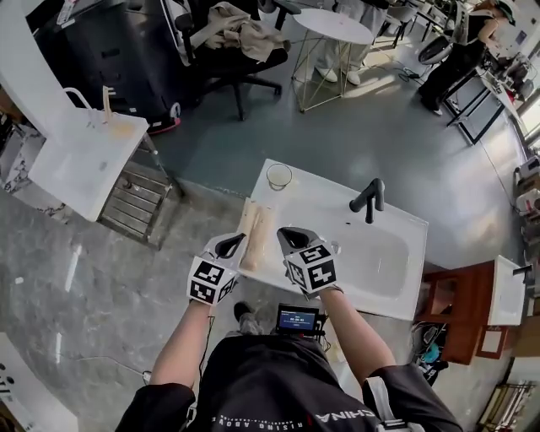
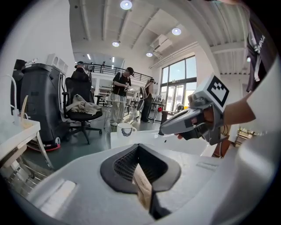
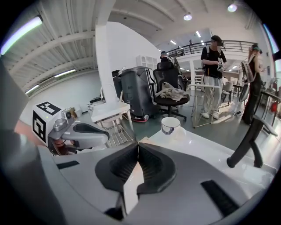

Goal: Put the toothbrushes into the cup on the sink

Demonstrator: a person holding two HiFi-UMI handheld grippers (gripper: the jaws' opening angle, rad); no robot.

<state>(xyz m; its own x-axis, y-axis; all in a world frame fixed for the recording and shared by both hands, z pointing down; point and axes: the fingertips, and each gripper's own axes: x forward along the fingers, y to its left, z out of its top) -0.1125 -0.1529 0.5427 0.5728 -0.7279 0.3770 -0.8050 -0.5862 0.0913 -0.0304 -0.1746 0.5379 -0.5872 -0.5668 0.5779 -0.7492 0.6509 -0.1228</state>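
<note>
The white sink (image 1: 337, 221) stands below me with a black tap (image 1: 369, 199). A white cup (image 1: 279, 175) sits on its far left corner, and shows in the left gripper view (image 2: 125, 130) and the right gripper view (image 3: 170, 125). Long beige toothbrush-like pieces (image 1: 253, 236) lie along the sink's left edge. My left gripper (image 1: 240, 240) hovers just left of them, jaws shut with nothing between them (image 2: 138, 146). My right gripper (image 1: 283, 231) is over the sink's near left part, just right of the beige pieces, also shut and empty (image 3: 138, 144). Each gripper shows in the other's view: the right (image 2: 163, 130), the left (image 3: 106, 137).
A white table (image 1: 84, 152) with a metal rack (image 1: 135, 198) stands to the left. An office chair (image 1: 236, 51) and a round side table (image 1: 333, 25) are behind the sink, with people standing farther back. A wooden cabinet (image 1: 456, 308) is at the sink's right.
</note>
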